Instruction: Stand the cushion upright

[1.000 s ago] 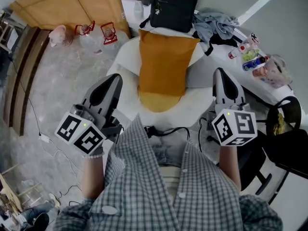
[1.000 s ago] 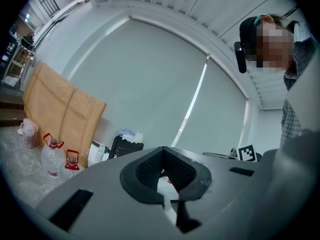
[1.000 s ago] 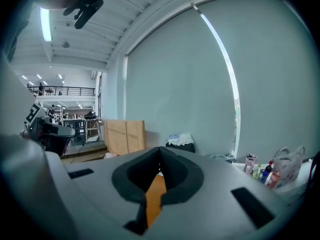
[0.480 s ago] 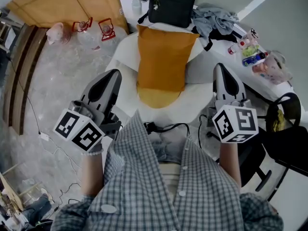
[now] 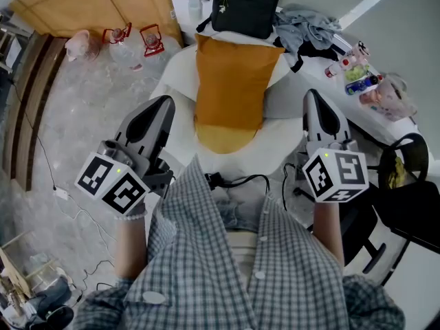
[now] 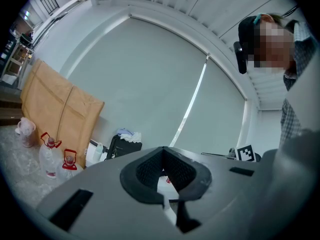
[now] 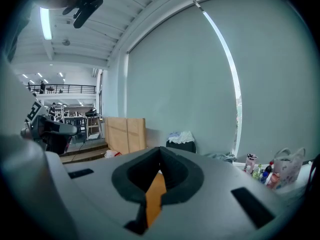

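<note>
Looking down: checked shirt [image 5: 206, 267] nearest. Left gripper [image 5: 163, 103] and right gripper [image 5: 313, 95] flank torso, both jaw pairs pressed together, gripping nothing. Between them, slightly farther, mustard cushion [image 5: 230, 88] rests on white padded surface [image 5: 278, 133], touched by neither gripper; flat or leaning, cannot tell. Black bag [image 5: 246, 5] just beyond cushion's far edge. Heap of clothes [image 5: 306, 33] right of bag. Red-handled water jugs [image 5: 154, 43] on floor at left, cardboard sheet [image 5: 96, 5] behind them.

Light: bright, even, diffuse; shadows soft. Source: ceiling strip lamp [image 7: 46, 23], glaring white in right gripper view. Distortion: heavy fisheye, black vignette round both gripper views. Focus: left tongs [image 6: 162, 151] and right tongs [image 7: 160, 151] slightly soft near lens; cushion [image 5: 230, 81] sharp.
</note>
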A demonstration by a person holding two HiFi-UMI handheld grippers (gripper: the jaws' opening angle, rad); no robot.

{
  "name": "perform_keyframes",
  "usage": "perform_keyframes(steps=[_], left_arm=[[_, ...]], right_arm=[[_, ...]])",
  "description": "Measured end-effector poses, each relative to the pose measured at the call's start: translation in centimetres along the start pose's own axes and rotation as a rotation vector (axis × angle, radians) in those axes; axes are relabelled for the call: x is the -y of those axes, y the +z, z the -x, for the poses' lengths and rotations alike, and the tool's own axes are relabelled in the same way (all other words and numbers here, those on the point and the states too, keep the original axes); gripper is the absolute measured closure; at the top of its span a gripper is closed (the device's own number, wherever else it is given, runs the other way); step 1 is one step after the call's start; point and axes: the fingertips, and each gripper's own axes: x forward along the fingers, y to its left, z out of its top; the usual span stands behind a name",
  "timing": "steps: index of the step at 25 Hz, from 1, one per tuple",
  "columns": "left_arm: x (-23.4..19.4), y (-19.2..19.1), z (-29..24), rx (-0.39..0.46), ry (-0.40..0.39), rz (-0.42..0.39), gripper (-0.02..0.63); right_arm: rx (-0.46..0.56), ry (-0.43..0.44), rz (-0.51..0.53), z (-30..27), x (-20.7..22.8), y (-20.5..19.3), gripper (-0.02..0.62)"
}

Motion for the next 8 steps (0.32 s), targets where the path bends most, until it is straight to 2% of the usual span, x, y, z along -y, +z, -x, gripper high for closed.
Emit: perform_keyframes(steps=[8], left_arm=[[0.21, -0.06, 0.03, -0.009, -0.009, 0.002, 0.598]], right_arm=[[-0.013, 0.011, 0.006, -0.07, -0.61, -0.16, 0.588]])
